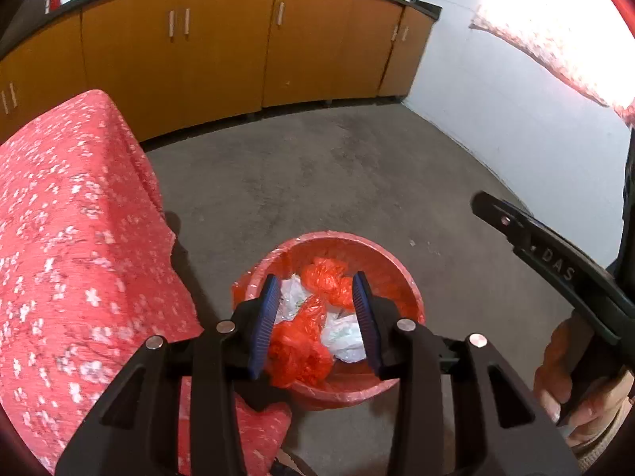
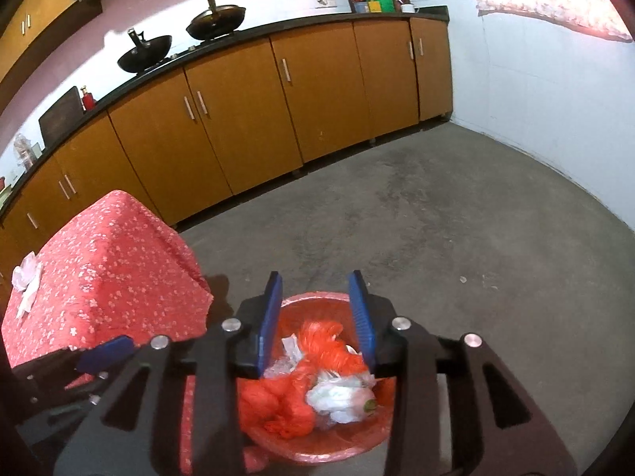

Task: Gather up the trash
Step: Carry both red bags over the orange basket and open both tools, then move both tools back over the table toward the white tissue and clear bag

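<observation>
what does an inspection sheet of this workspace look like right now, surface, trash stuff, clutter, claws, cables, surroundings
surface: bare grey concrete floor, small scraps on it near the wall
job's things: red lined trash bin on the floor, holding crumpled orange bags and white wrappers
clutter: crumpled white paper lying on the red flowered cloth beside the bin
grippers: left claw and right claw both open above the bin, nothing between the pads
cables: nothing seen
surroundings: orange cabinets under a dark counter, two woks on it, white wall on the right
</observation>
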A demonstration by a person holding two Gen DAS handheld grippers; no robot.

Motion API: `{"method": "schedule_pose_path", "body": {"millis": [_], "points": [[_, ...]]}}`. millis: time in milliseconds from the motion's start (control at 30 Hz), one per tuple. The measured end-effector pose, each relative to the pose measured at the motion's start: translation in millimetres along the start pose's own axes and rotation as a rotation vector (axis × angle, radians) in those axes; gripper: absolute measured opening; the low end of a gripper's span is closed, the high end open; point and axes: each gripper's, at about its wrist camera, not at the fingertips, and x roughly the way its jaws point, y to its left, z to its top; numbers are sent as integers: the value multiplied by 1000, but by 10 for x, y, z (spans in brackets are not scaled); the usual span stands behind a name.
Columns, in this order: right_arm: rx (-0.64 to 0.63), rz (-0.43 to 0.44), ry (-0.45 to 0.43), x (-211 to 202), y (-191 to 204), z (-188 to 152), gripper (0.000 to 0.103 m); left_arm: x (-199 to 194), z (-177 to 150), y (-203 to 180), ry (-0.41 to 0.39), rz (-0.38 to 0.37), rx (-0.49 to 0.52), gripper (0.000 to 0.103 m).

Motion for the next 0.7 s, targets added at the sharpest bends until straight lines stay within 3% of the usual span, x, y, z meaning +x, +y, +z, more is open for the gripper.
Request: {"method": "schedule_pose_path", "body": {"millis": [133,300,367,700], "points": [[-5,-8,-8,-35,37,45,43,-106,37,128,-22,14,-31,41],[-68,-5,-29,-121,313,95,67,-285,48,293,-50,41,-55,45],[-105,7,-39,-163,473,104,72,-398,29,386,-68,62,-59,47],[-253,151,-74,-403,1470,172,74,-1025,-106,1243,-151,200,-145,47]]}}
